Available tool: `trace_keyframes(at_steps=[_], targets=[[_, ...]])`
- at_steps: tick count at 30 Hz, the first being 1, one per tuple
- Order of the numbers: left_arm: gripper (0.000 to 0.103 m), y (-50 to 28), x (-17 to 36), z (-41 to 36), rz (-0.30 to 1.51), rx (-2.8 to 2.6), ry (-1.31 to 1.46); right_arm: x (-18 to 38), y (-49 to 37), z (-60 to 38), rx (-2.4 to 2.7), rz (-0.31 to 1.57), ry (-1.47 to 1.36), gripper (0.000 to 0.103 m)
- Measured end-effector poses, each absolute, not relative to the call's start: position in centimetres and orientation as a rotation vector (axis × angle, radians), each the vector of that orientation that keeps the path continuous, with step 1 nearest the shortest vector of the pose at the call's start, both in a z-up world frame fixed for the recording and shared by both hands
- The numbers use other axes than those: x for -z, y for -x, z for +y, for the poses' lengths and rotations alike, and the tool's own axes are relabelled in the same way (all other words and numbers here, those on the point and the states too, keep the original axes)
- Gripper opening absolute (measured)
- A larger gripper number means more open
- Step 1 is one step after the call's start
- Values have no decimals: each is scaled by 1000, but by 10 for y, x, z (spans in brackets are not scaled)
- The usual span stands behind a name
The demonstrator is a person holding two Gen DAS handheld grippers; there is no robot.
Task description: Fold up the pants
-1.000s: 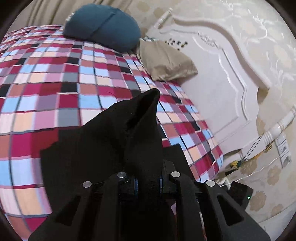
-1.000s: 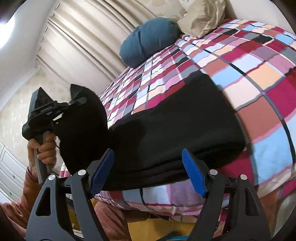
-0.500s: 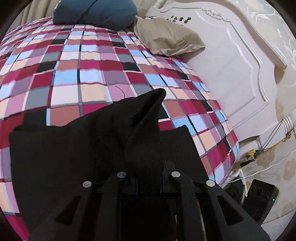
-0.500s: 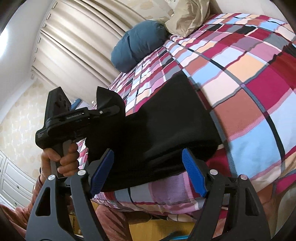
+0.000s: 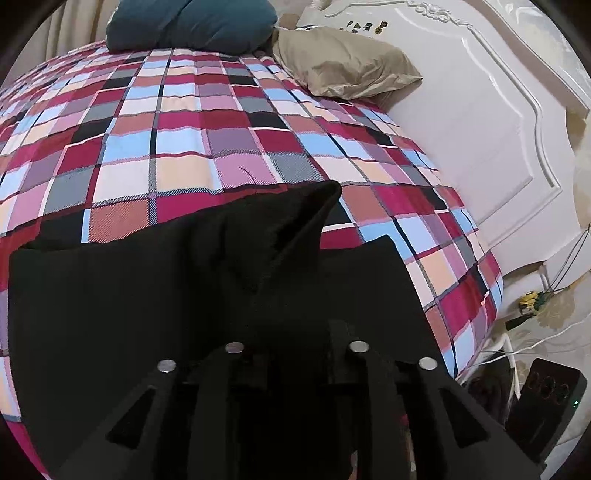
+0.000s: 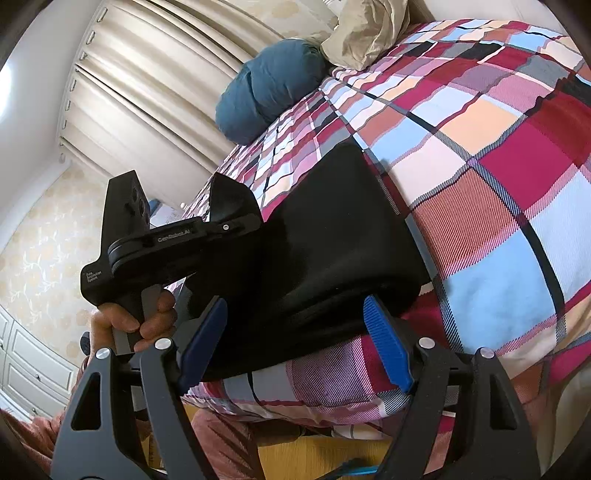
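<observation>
Black pants (image 5: 155,295) lie folded on the checked bedspread (image 5: 192,140) near the bed's front edge. My left gripper (image 5: 295,354) is shut on a raised fold of the pants, whose peak (image 5: 310,206) stands up above the fingers. In the right wrist view the pants (image 6: 332,236) lie across the bed edge, and the left gripper (image 6: 236,225) pinches the cloth at their left end. My right gripper (image 6: 295,339) is open, its blue pads (image 6: 388,347) on either side of the pants' near edge, holding nothing.
A blue pillow (image 5: 192,22) and a beige pillow (image 5: 343,66) lie at the bed's head by the white headboard (image 5: 480,122). Curtains (image 6: 147,85) hang behind. Cables and a black device (image 5: 543,402) sit on the floor to the right.
My left gripper has carried the pinched fold further over the bed, toward the right gripper, and lower. The right gripper has stayed open at the pants' edge.
</observation>
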State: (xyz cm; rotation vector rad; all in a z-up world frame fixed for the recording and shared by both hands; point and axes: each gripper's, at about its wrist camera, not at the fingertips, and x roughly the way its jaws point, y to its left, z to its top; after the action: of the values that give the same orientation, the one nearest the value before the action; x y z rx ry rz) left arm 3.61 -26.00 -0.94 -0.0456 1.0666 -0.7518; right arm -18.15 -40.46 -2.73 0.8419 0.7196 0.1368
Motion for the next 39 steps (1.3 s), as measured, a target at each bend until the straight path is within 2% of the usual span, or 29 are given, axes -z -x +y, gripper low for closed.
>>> trace_keyframes(at_steps=[2,4,8,10,12,15,23,35,39], targets=[[28,-34,10,-262,1062,765,52,27,182,-405,-134,720,-841,76],[38,-31,10,-265,1060,785,71,26,182,-405,-130,722,-840,76],[46,-23,5,-264,1047,833,131,25,184,-406,-120,725,-836,76],[57,-18,-2,-260,1026,844,153,25,184,-406,-115,727,-834,76],[60,-16,-9,-252,1004,856,182,24,184,-405,-112,730,-831,77],[70,-15,-21,-230,980,859,240,23,183,-405,-109,735,-823,77],[74,-30,-29,-139,907,734,378,13,176,-408,-89,737,-802,77],[78,-53,34,-28,992,486,645,-10,172,-427,-64,705,-817,77],[78,-53,46,-14,1001,460,662,-29,181,-445,-21,661,-810,84]])
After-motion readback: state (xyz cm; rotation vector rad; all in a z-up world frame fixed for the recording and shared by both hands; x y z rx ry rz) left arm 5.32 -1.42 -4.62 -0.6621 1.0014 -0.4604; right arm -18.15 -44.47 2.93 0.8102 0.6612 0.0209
